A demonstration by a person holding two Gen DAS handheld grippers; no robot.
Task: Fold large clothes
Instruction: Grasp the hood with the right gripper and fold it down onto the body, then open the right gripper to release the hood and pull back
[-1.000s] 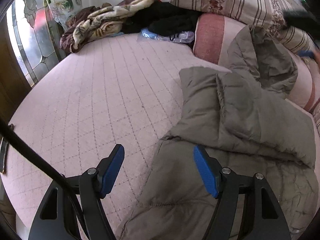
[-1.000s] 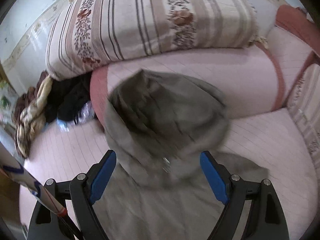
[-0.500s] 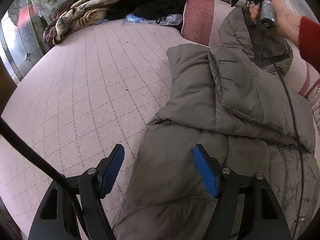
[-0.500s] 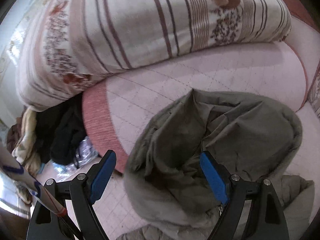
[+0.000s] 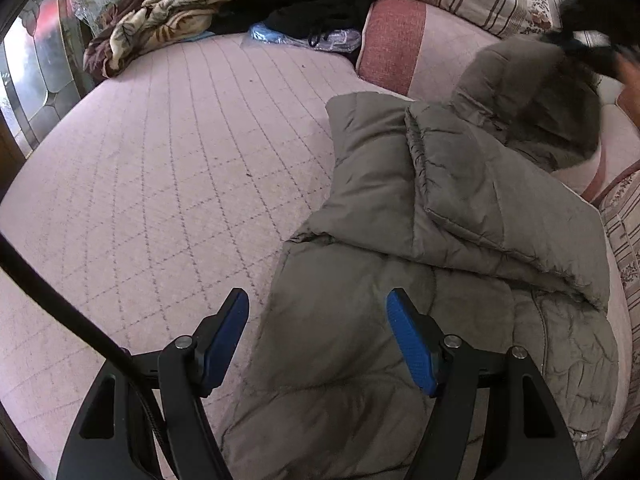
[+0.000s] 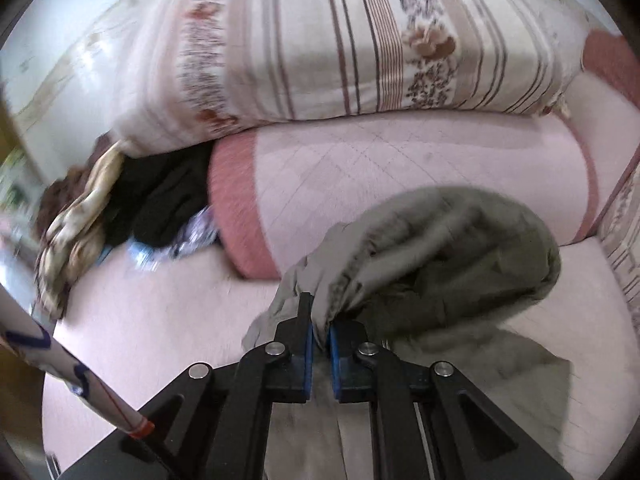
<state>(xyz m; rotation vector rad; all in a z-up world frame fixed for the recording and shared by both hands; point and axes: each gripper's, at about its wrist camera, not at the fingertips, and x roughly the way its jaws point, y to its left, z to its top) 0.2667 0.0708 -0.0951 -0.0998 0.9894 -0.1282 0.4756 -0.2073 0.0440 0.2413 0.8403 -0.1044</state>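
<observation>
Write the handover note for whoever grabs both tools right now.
Right tool: jaws have just closed, now shut on the hood edge of the grey puffer jacket.
Left tool: open, holding nothing, poised over the jacket's lower body at its left edge.
Jacket lies on the pink quilted bed, hood end toward the pink bolster; both sleeves look already folded across the chest.
Left to do: bring the hood down over the body, fold the hem up, flatten.

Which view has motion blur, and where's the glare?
Right wrist view: blurred throughout, worst at the left edge; the right claw, shut on the grey-brown padded jacket's hood, stays sharp. Left wrist view: sharp except a smeared top-right corner; window glare top-left; fisheye bends both.
</observation>
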